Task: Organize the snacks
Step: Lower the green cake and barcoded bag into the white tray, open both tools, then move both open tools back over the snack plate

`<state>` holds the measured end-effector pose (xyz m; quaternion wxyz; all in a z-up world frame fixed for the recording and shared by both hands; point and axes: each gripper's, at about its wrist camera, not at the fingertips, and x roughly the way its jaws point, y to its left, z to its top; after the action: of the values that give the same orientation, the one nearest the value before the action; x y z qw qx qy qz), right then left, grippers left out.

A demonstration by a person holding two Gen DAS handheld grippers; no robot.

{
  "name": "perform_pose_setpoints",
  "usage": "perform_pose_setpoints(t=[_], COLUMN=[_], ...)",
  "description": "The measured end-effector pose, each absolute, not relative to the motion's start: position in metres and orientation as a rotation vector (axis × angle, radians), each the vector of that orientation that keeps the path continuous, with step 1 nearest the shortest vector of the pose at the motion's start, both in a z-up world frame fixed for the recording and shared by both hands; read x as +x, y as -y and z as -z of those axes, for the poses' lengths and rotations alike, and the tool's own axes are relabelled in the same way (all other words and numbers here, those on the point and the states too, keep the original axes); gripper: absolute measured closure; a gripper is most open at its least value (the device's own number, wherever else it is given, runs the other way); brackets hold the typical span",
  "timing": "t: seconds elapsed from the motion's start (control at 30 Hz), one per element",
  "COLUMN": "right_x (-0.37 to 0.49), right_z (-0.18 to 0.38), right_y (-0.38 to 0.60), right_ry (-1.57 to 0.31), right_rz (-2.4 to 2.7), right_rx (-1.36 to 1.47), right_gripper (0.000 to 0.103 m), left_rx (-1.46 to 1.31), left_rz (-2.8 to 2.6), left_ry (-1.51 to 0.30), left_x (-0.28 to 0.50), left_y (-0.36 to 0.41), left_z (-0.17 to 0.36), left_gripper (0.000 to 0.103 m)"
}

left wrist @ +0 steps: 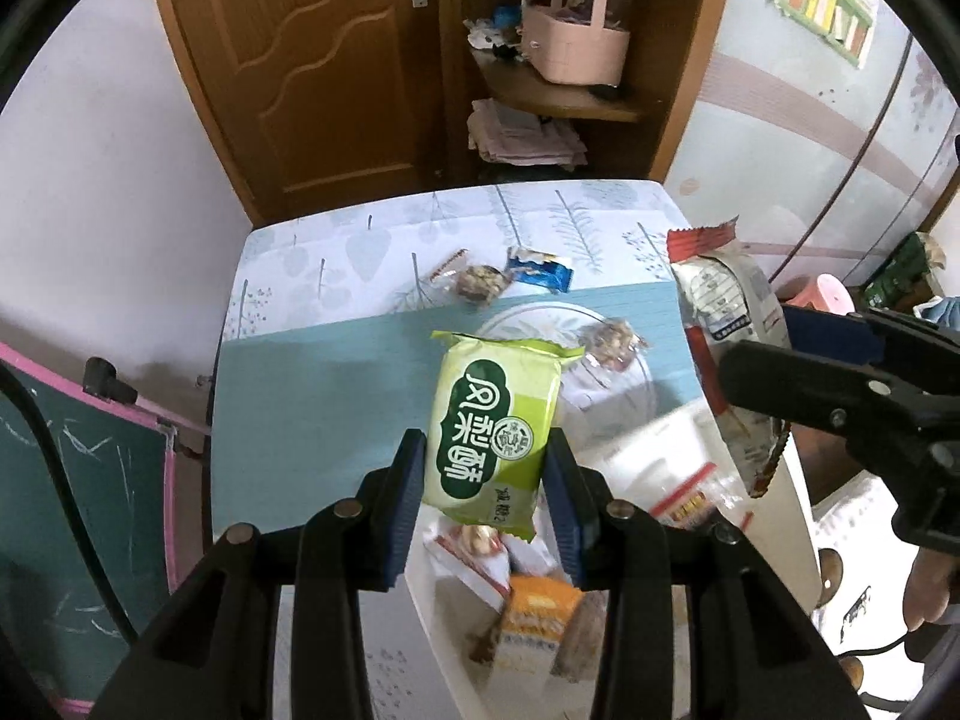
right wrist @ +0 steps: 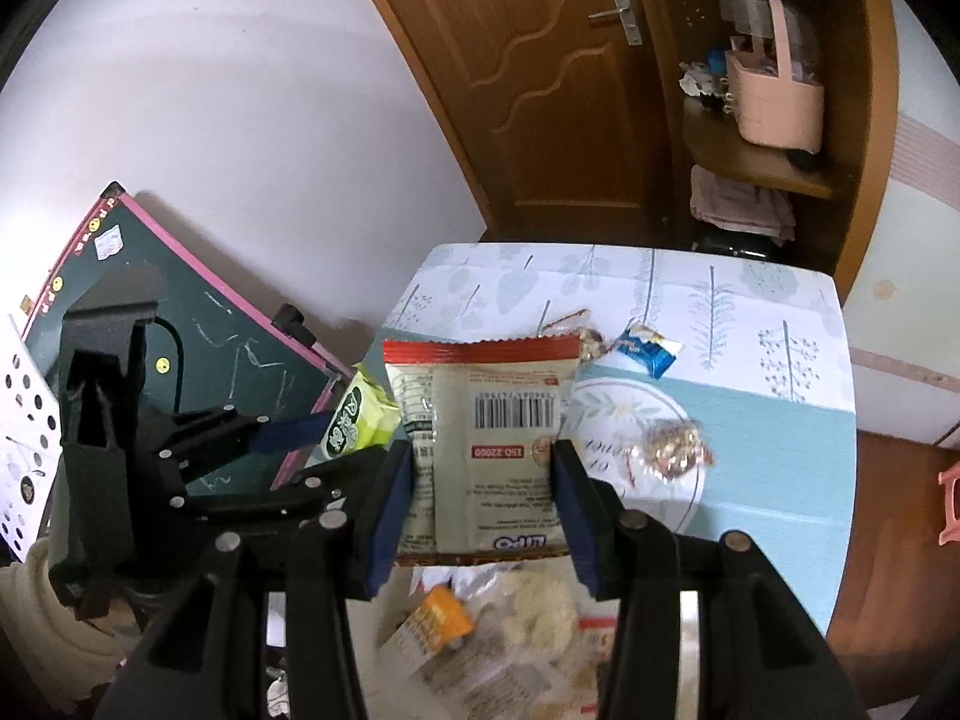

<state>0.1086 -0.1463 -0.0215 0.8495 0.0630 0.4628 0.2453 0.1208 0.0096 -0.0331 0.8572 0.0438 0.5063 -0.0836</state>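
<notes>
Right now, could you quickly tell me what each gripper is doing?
Left gripper: closed on the green snack pack.
Right gripper: closed on the red-edged snack packet.

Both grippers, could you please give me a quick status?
Left gripper shut on green pastry pack. Right gripper shut on red-edged snack bag. Both above glass plate; nothing blocking.

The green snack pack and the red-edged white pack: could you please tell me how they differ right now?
The green snack pack sits in the left gripper; the red-edged white pack sits in the right gripper. The green snack pack shows its printed front with large white characters, while the red-edged white pack shows its back, with barcode and fine print. The green one is plump and pillow-like; the white one looks flatter. Both are sealed, clamped between blue pads and held above the table.
</notes>
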Motion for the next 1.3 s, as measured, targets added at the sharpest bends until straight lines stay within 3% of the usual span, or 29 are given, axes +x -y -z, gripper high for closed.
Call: perform_pose_setpoints(t=[0.33, 0.9, 0.93, 0.97, 1.03, 1.3], right_x=[0.050, 0.019, 0.020, 0.020, 0.021, 0.021], right_z=[0.024, 0.082, 0.084, 0.086, 0.088, 0.085], right_y=[0.147, 0.170, 0.170, 0.171, 0.173, 0.168], right_ry=[-1.002, -1.193, -1.204, -1.214, -1.227, -1.218], right_rz=[-0.478, -0.327, -0.318, -0.310, -0.302, -0.307], right_rx=[0.091, 0.112, 0.115, 0.122, 0.141, 0.133], right_gripper=[0.056, 0.053, 0.052, 0.052, 0.051, 0.050], left_rx=[0.075, 0.117, 0.115, 0.113, 0.108, 0.090], left_rz=[0.194, 0.202, 0.203, 0.204, 0.202, 0.177], left_ry=[-1.104, -1.191, -1.186, -1.180, -1.162, -1.140], left_x=[0.077, 0.049, 0.049, 0.048, 0.048, 0.048], left_y=[-0.001, 0.018, 0.018, 0.018, 0.017, 0.008], left_z=[0.053, 0.089, 0.087, 0.086, 0.082, 0.073], left_gripper=[0.066, 0.064, 0.057, 0.040, 0.018, 0.017])
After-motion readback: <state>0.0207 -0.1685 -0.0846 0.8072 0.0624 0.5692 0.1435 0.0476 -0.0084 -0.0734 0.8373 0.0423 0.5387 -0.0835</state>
